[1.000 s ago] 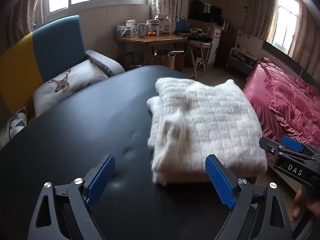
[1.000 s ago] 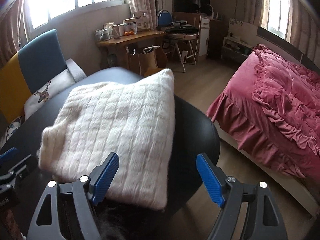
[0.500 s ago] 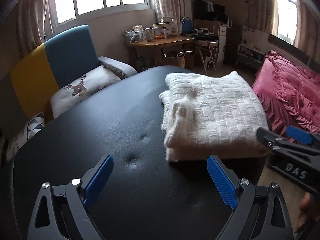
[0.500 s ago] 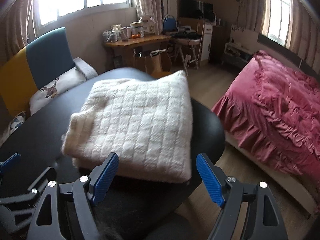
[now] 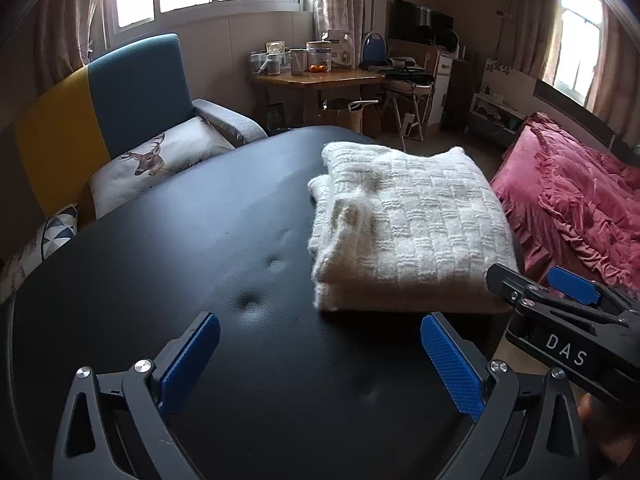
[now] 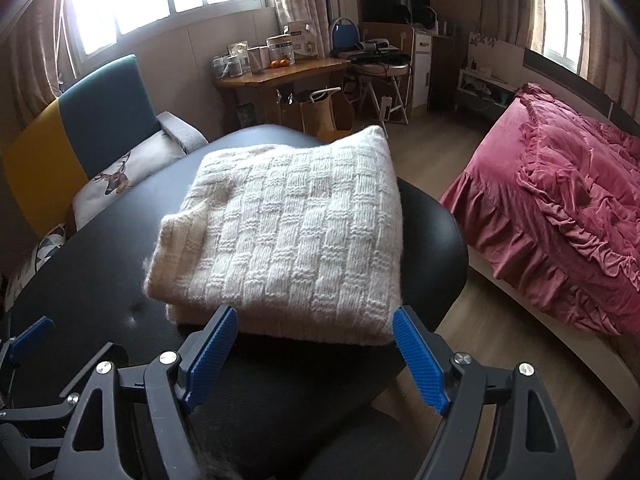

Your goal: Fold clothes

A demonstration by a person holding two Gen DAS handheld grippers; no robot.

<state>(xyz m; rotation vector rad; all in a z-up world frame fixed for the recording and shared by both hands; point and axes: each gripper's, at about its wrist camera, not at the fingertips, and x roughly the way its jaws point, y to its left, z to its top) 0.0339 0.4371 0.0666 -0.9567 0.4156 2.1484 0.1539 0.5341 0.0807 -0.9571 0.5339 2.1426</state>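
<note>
Presently the left gripper [image 5: 320, 364], blue-padded, hovers over the black padded tabletop [image 5: 180, 264], its jaws opening wide with nothing between them. Right gripper [image 6: 314, 354]: jaws spread, empty, just short of the folded cream basket-weave knitted sweater [image 6: 296, 236], which lies on the table's right part, untouched.

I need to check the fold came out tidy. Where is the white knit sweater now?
The white knit sweater lies folded on the black table, toward its edge nearest the pink bed, just beyond both open grippers.
</note>
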